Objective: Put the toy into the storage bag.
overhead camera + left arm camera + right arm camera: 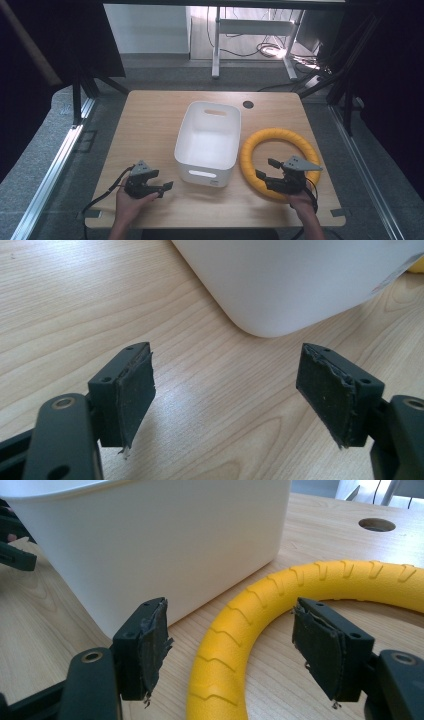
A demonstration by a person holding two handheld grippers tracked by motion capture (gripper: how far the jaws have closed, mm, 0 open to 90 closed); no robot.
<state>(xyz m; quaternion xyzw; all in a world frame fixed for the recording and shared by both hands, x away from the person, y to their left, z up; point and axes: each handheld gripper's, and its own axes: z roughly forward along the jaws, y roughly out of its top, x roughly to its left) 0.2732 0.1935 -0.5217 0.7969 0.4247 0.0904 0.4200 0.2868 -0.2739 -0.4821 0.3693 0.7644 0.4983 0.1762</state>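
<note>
Pale wood grain runs across the surface (150,120), and a white bin (208,142) stands near its middle with a round cable hole (248,104) just beyond it. To the bin's right lies a yellow ring (278,162), flat on the wood and just beside the bin's wall. I hold my right hand-held gripper (265,170) at the ring's near-left arc, jaws spread wide; in the right gripper view the ribbed yellow band (225,650) runs up between my two pads (322,652), which stand apart from it on either side, so nothing is clamped. My left hand-held gripper (165,189) sits low near the bin's front left corner, pointing toward it, jaws also released, with bare wood between them in the left gripper view.
</note>
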